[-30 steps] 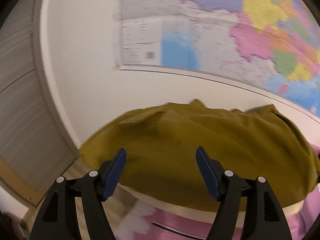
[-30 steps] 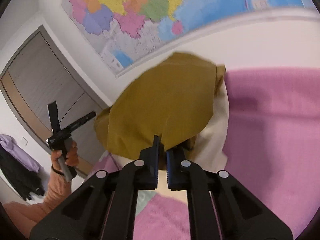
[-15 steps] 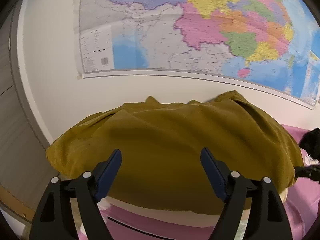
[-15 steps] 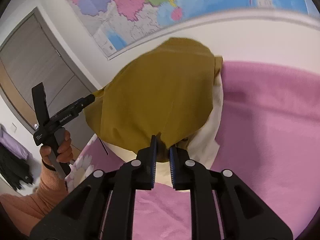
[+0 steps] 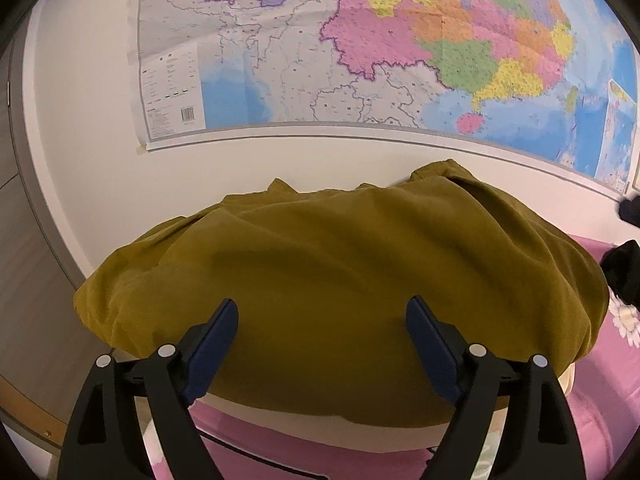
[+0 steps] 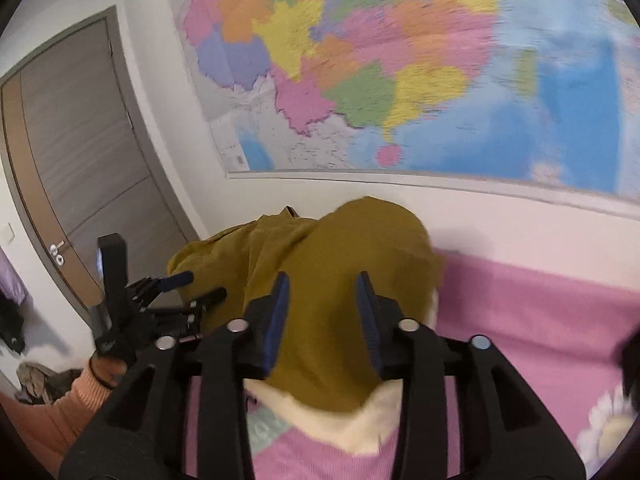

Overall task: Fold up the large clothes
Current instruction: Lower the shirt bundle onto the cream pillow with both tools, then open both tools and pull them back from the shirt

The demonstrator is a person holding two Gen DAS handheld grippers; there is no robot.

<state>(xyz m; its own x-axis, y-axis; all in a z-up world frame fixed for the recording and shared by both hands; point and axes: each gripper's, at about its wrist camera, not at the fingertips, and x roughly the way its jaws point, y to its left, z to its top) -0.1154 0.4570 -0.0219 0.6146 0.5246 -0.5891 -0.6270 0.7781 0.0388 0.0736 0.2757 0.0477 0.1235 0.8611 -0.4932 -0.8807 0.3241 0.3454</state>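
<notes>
A large olive-yellow garment (image 5: pixel 344 280) lies folded over a cream pillow (image 5: pixel 320 424) at the head of the pink bed (image 5: pixel 600 432). My left gripper (image 5: pixel 322 328) is open and empty, just in front of the garment's near edge. In the right wrist view the same garment (image 6: pixel 344 280) lies on the cream pillow (image 6: pixel 332 424). My right gripper (image 6: pixel 322 304) is open, its blue pads either side of the cloth, holding nothing. The left gripper also shows in the right wrist view (image 6: pixel 192 286), held by a hand in an orange sleeve.
A big coloured wall map (image 5: pixel 380 48) hangs on the white wall behind the bed. A grey door (image 6: pixel 80 168) stands at the left. The pink bedcover (image 6: pixel 540 340) with daisy prints spreads to the right. A dark object (image 5: pixel 624 276) lies at the right edge.
My right gripper, shut on the garment's edge a second ago, has opened and let the cloth go. My left gripper stayed open and swung right toward the garment's middle.
</notes>
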